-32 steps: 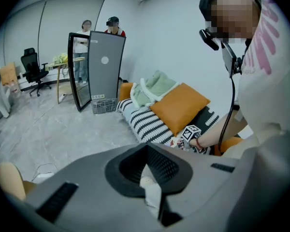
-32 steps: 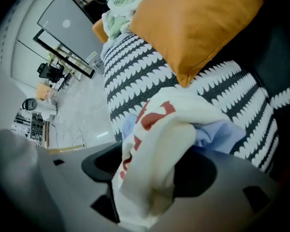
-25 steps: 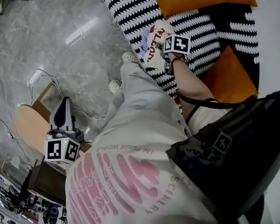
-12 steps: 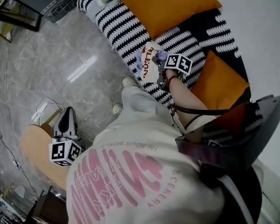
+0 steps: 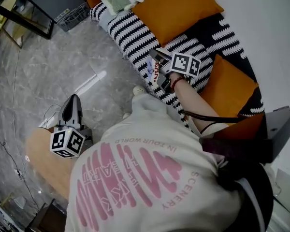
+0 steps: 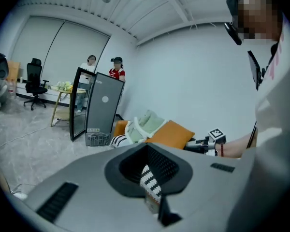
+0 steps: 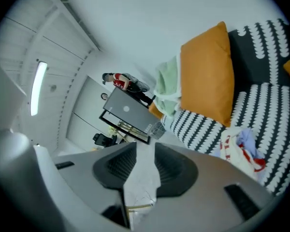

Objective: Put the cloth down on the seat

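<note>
A person in a cream sweatshirt [image 5: 150, 178] printed with large pink lettering and the small grey words "IN YOUR WORLD" and "SCENERY" wears a red beaded bracelet [image 5: 176, 83] and a thin black cord [image 5: 210, 116]. White cubes bearing black square markers [image 5: 66, 143] [image 5: 185, 64] sit at each hand.

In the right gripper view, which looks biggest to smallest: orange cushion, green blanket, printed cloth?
1. Orange fabric cushion.
2. White red-and-blue printed cloth and pale green folded blanket look alike; the cloth lies nearer the camera, so no ranking.
</note>
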The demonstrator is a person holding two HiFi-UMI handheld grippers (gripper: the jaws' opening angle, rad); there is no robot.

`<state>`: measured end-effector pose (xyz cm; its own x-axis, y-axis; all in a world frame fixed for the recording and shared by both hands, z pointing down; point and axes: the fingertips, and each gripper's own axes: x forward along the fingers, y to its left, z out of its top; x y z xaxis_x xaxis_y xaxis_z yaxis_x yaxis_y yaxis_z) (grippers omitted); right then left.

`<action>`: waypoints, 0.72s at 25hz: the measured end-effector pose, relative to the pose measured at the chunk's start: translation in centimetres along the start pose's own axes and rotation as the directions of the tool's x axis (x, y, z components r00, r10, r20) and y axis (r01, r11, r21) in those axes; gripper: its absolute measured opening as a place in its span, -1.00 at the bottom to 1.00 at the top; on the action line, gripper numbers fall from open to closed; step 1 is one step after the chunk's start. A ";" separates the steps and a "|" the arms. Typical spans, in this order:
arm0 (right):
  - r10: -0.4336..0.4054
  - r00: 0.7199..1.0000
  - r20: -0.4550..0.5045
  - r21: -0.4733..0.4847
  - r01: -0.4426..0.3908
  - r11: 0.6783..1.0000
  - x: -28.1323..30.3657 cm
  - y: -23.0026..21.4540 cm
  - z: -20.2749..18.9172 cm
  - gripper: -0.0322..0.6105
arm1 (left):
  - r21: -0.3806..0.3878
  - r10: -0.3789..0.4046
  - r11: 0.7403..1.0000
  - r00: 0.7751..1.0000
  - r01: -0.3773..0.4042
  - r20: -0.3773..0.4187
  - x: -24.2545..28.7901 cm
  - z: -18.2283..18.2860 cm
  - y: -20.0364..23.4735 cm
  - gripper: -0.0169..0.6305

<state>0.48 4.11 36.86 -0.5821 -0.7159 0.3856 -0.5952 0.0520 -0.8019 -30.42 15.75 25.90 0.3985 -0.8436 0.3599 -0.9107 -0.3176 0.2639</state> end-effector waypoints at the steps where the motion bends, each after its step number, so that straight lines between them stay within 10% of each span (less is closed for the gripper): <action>1: 0.042 0.999 0.018 0.003 -0.042 0.999 -0.3 1.6 -0.2 -0.54 | 0.006 -0.005 1.000 1.000 0.005 0.016 -0.2 0.3 -0.1 -0.92; 9: 0.267 0.962 0.058 -0.015 -0.266 0.964 -3.3 10.4 -3.6 -0.82 | -0.008 -0.055 0.998 0.998 0.055 0.026 -2.6 -0.9 -0.6 -0.92; 18: 0.160 0.987 0.034 0.069 -0.162 0.984 -4.4 9.1 -6.4 -0.86 | -0.048 -0.018 0.999 1.000 0.018 0.005 -3.7 -3.6 1.2 -0.92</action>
<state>-5.96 12.16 30.79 -0.6509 -0.7213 0.2367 -0.4532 0.1191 -0.8834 -32.55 20.05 28.09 0.4144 -0.8398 0.3507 -0.8970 -0.3120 0.3131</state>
